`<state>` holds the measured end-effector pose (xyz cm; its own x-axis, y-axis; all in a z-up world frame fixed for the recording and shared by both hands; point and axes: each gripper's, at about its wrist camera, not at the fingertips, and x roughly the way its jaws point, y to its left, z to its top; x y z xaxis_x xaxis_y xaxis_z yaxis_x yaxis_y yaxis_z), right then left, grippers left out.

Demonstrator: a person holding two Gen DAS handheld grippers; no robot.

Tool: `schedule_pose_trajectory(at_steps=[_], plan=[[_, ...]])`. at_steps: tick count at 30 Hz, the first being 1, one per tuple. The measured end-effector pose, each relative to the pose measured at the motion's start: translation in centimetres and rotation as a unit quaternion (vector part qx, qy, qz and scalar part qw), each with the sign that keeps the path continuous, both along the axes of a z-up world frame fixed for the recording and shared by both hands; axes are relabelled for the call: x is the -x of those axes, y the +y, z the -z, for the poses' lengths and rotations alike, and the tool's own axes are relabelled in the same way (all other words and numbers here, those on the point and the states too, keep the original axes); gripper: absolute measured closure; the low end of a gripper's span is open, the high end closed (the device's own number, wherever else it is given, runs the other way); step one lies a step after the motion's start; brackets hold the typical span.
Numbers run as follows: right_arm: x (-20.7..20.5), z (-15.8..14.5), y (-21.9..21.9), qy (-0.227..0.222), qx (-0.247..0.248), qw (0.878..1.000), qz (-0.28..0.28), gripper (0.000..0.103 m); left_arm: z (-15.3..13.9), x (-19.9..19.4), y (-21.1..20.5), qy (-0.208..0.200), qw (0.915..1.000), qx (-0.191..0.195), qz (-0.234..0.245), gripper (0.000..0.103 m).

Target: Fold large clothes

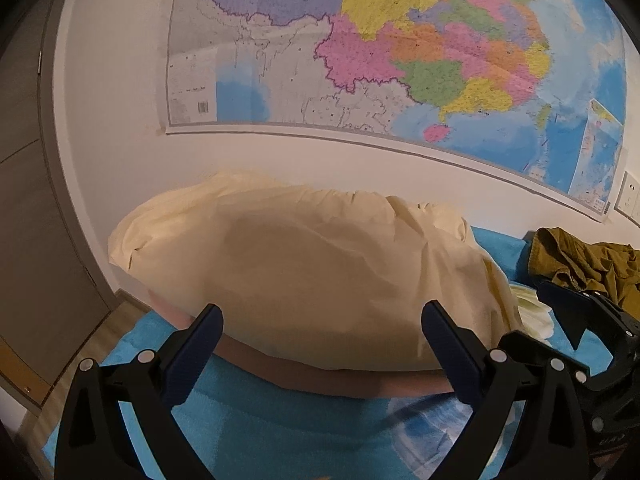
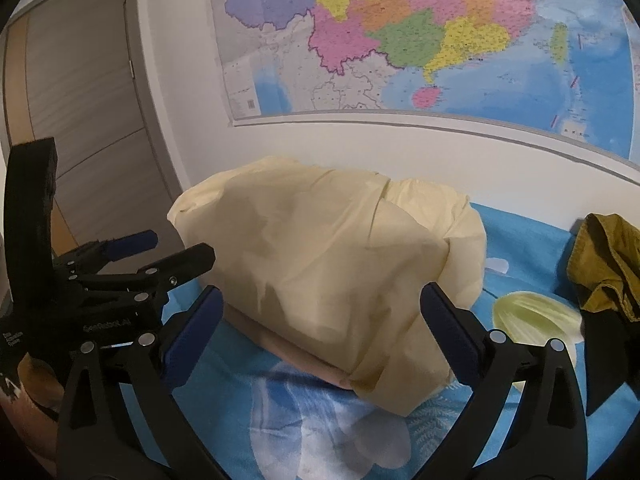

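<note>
Grey door at far left. Left hand-held gripper level over the blue bed sheet, fingers spread wide, nothing between them, aimed at the cream pillow. Right hand-held gripper just beside it, same forward pose, also wide apart and empty. Pillow lies against the wall under the map, long axis left-right. Olive garment, crumpled, on the bed at far right, well apart from both; axis cannot tell.

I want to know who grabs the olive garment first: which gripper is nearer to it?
Right. The right gripper has the olive garment close on its right; the left gripper sits farther left, facing the cream pillow.
</note>
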<state>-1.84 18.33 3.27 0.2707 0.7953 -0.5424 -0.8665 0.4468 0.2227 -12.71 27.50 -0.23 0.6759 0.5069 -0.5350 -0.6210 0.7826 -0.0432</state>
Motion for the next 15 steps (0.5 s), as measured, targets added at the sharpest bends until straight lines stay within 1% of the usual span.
schedule_pose_trajectory(at_steps=[3, 15], plan=[[0.3, -0.2, -0.4, -0.01, -0.002, 1.0, 0.003, 0.006, -0.1, 0.2, -0.5, -0.006, 1.0, -0.001, 0.003, 0.007], [1.0, -0.3, -1.7, -0.013, -0.003, 1.0, 0.008, 0.006, 0.1, 0.8, -1.4, -0.002, 1.0, 0.002, -0.005, 0.007]])
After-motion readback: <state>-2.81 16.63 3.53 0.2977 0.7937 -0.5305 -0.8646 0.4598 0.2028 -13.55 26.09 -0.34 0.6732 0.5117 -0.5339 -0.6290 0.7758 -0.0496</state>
